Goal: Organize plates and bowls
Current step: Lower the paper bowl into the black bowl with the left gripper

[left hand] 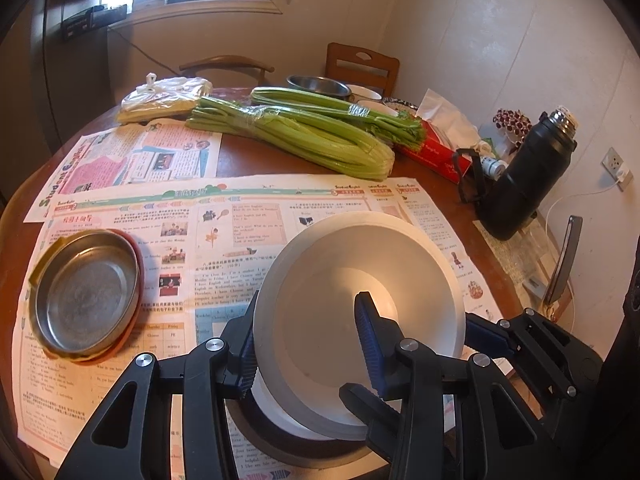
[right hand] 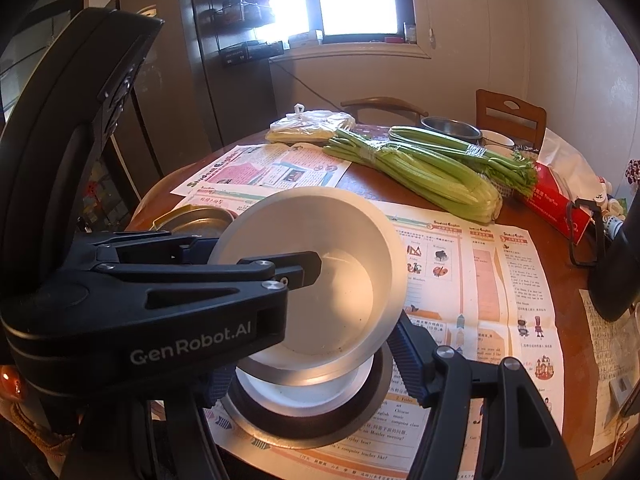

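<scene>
My left gripper point(left hand: 308, 344) is shut on the near rim of a white bowl point(left hand: 360, 272), one finger inside and one outside, holding it tilted. It also shows in the right wrist view point(right hand: 320, 240). The bowl hangs just above a second white bowl point(right hand: 320, 390) that sits in a steel bowl point(right hand: 312, 424) on the newspaper. My right gripper point(right hand: 316, 372) is open, its fingers either side of this stack. A flat steel plate point(left hand: 88, 292) rests on a red dish at the left.
Celery bunches point(left hand: 288, 132) lie across the round table. A steel bowl point(left hand: 320, 86) and small white bowls stand at the back. A red tissue box point(left hand: 436, 148), a black flask point(left hand: 528, 176) and chairs are at the right and rear.
</scene>
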